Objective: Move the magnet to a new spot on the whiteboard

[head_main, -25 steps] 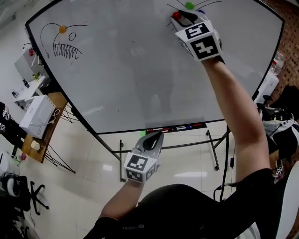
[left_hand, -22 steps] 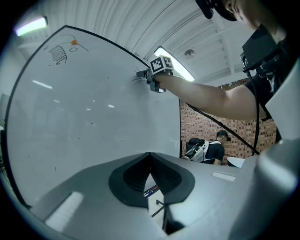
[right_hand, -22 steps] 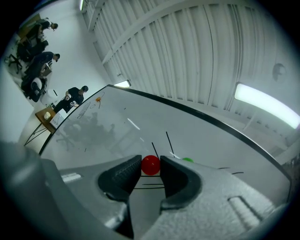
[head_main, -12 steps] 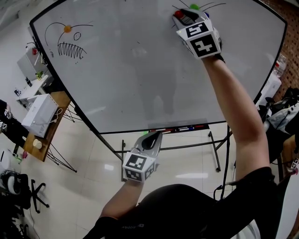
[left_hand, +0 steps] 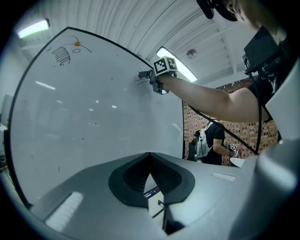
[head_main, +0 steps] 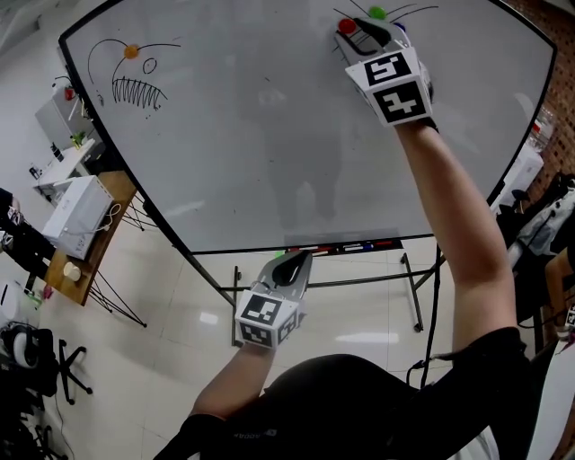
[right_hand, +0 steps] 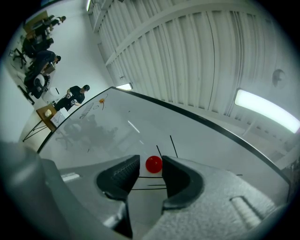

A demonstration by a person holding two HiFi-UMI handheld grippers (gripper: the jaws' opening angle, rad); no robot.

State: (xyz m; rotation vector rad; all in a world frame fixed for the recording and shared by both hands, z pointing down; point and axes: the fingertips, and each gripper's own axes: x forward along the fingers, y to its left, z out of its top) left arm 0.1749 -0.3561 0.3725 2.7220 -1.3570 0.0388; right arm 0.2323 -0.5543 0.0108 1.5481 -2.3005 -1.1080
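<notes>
Magnet [right_hand: 153, 164] between right gripper's [right_hand: 150, 160] just-parted jaws

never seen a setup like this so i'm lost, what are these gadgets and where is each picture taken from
There is no robot here: a person holds a two-jaw tool in each hand. The head view looks down from a camera on their head. The other two views come from a camera on each tool, looking along its jaws. In front stands a whiteboard with pen sketches, a red magnet, a green magnet and an orange magnet. The right tool is up at the red magnet. Its jaws have just been opening and stand apart, with the magnet between their tips, not gripped. The left tool, held low, is shut and empty.
</notes>
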